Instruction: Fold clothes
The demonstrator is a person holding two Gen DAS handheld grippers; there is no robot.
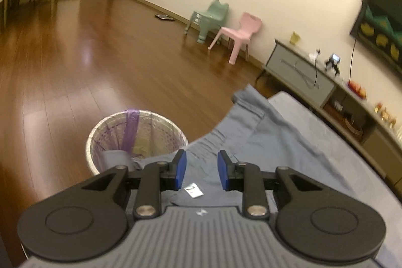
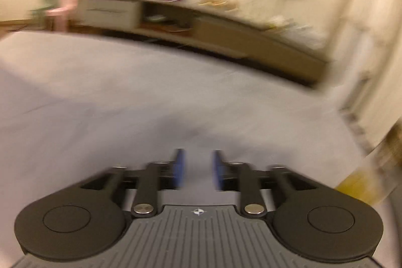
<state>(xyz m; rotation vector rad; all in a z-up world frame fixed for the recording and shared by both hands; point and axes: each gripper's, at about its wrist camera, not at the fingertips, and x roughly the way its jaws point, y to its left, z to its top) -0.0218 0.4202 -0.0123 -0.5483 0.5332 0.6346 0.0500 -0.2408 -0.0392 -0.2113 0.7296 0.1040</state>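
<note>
A grey-blue garment [image 1: 241, 132] lies spread on a grey padded surface [image 1: 326, 137], one end hanging over the left edge toward the floor. A small white label [image 1: 193, 190] shows on it. My left gripper [image 1: 201, 162] is open and empty just above the garment near the label, with blue pads [image 1: 181, 170]. My right gripper [image 2: 198, 165] is open and empty over plain grey cloth [image 2: 125, 97]; this view is blurred.
A metal waste bin [image 1: 135, 140] with a purple liner stands on the wooden floor just left of the surface. A low TV cabinet [image 1: 326, 89] runs along the wall beyond, with a green chair [image 1: 208, 16] and a pink chair [image 1: 238, 34].
</note>
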